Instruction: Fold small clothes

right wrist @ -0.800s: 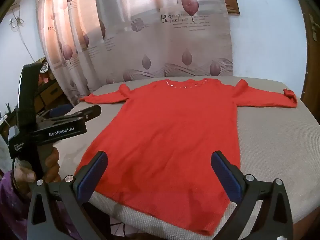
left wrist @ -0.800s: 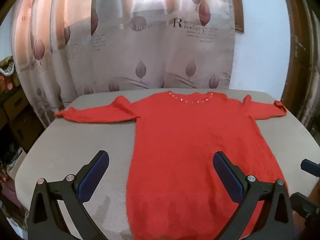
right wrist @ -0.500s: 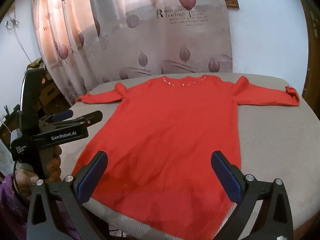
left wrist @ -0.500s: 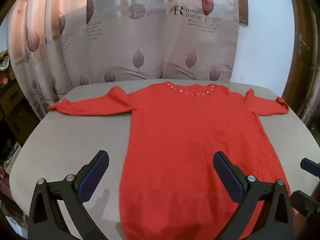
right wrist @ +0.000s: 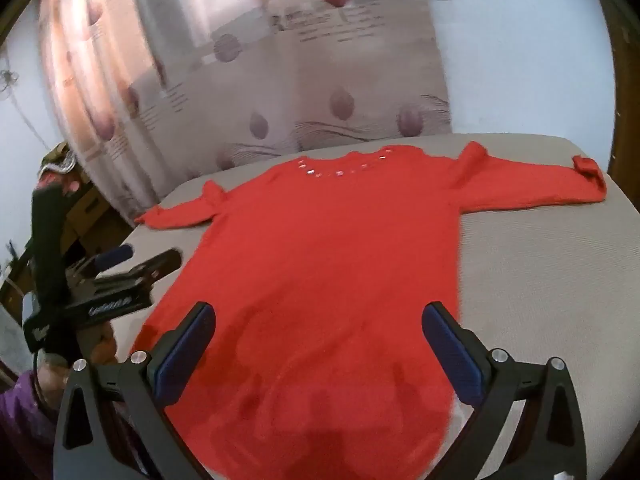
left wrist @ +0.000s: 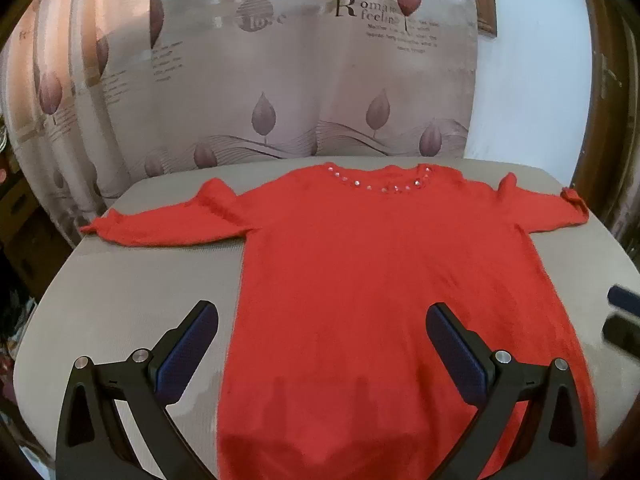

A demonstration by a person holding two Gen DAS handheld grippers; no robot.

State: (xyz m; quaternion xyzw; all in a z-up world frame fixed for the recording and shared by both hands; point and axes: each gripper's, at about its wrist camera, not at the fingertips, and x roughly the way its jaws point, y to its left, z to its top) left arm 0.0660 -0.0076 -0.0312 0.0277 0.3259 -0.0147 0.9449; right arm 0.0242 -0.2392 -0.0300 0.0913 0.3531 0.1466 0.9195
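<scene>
A red long-sleeved sweater (left wrist: 380,272) with shiny studs at the neckline lies flat on the grey table (left wrist: 132,304), both sleeves spread out; it also shows in the right wrist view (right wrist: 320,272). My left gripper (left wrist: 322,320) is open and empty above the hem's left part. My right gripper (right wrist: 318,320) is open and empty above the hem's right part. The left gripper also shows at the left edge of the right wrist view (right wrist: 136,260). The right gripper's fingertips (left wrist: 624,300) show at the right edge of the left wrist view.
A leaf-patterned curtain (left wrist: 304,80) hangs behind the table, beside a white wall (left wrist: 532,80). Cluttered furniture stands at the far left (right wrist: 76,200). The table's right end (right wrist: 540,280) is bare grey cloth.
Both grippers have moved forward and lower over the sweater's hem. The right wrist view is blurred from motion. Both stay open.
</scene>
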